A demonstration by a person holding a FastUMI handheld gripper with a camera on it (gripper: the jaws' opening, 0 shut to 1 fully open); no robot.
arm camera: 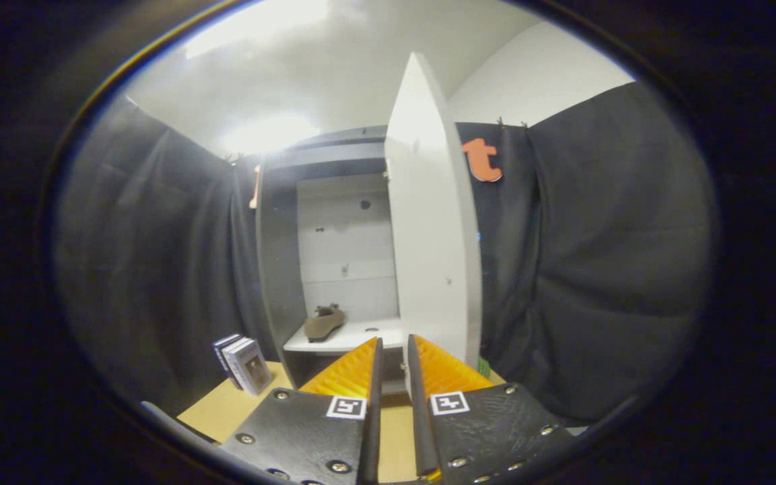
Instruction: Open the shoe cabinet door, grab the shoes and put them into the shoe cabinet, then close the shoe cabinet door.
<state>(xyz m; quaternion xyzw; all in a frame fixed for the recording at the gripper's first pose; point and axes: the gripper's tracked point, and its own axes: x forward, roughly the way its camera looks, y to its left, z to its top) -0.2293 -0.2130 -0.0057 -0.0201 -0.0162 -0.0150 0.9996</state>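
Fingers [393, 350] nearly together, pinching nothing, flat white door [432, 222] ajar, 1 brown shoe [324, 322] on smooth cabinet [277, 256] shelf

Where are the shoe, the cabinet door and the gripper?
shoe [324, 322]: gripper view, middle of its upper, on the cabinet shelf.
cabinet door [432, 222]: gripper view, inner face of the open panel.
gripper [395, 347]: gripper view, narrow gap between the fingertips, nothing held.
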